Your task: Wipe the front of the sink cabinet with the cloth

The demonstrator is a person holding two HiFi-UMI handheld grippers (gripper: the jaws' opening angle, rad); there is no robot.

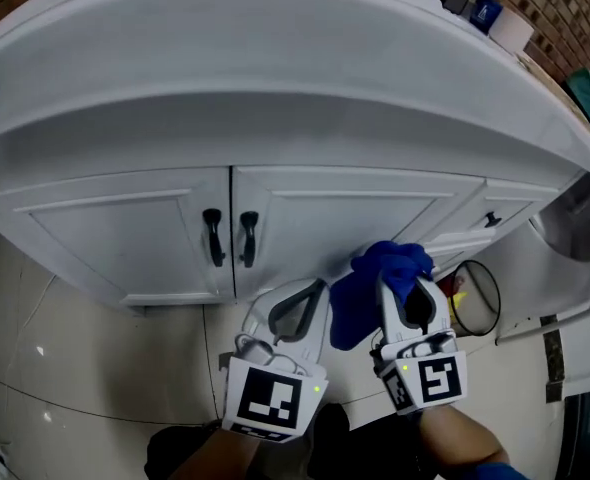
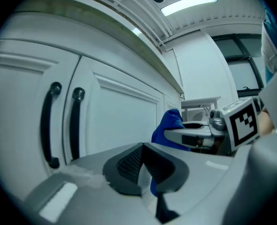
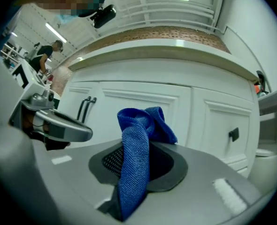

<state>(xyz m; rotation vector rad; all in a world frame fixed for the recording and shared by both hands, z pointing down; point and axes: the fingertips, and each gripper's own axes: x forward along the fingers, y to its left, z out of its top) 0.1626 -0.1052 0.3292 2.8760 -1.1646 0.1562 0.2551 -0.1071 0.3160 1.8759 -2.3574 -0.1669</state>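
The white sink cabinet (image 1: 315, 218) has two doors with black handles (image 1: 230, 238) under a white counter. A blue cloth (image 1: 375, 278) hangs bunched from my right gripper (image 1: 407, 286), which is shut on it just short of the right door. In the right gripper view the blue cloth (image 3: 138, 153) droops over the closed jaws, with the cabinet (image 3: 148, 107) behind. My left gripper (image 1: 297, 303) sits beside it on the left, shut and holding nothing. In the left gripper view the handles (image 2: 61, 123) and the blue cloth (image 2: 169, 125) show beyond the gripper (image 2: 143, 165).
A small drawer with a black knob (image 1: 491, 219) sits right of the doors. A round wire-rimmed bin (image 1: 475, 298) stands on the tiled floor (image 1: 65, 368) at the right, next to a white appliance (image 1: 575, 298). Items rest on the counter's far right (image 1: 485, 8).
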